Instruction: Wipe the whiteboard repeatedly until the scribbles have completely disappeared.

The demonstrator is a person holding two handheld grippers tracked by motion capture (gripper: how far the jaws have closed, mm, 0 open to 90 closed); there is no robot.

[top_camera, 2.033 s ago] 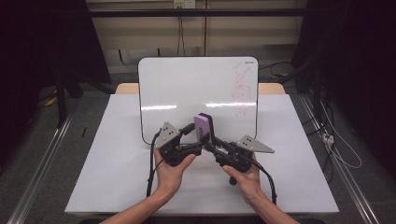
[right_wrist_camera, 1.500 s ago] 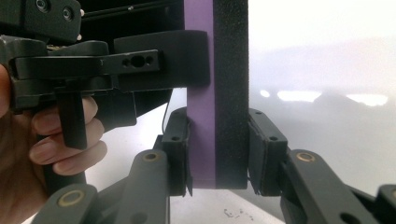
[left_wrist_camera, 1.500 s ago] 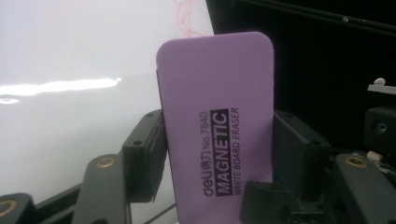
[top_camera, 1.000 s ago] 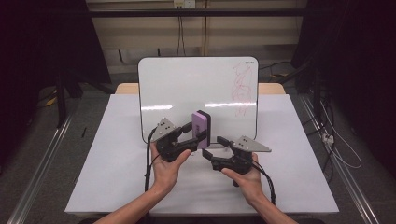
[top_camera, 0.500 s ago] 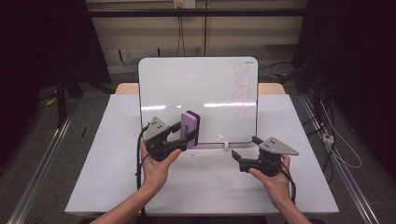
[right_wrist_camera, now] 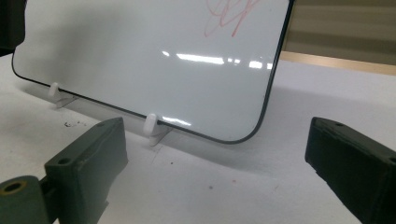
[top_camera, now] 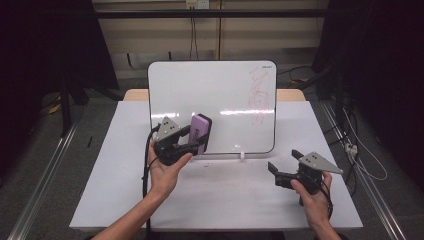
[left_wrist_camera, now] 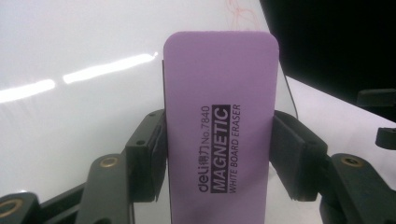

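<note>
The left claw (top_camera: 196,141) is clamped across the light, stiff purple eraser's (left_wrist_camera: 219,126) long sides, a sound hold; the right claw (top_camera: 278,175) gapes, having just been opening, empty.

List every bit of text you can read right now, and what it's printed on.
"deli" plus two characters too small to read, then "No.7840": on the eraser.
"MAGNETIC": eraser, in a black box.
"WHITE BOARD ERASER": eraser, small print beside it.
Brand mark at the whiteboard's top right corner: too small to read.
Red marks on the whiteboard: a scribble, not words.
</note>
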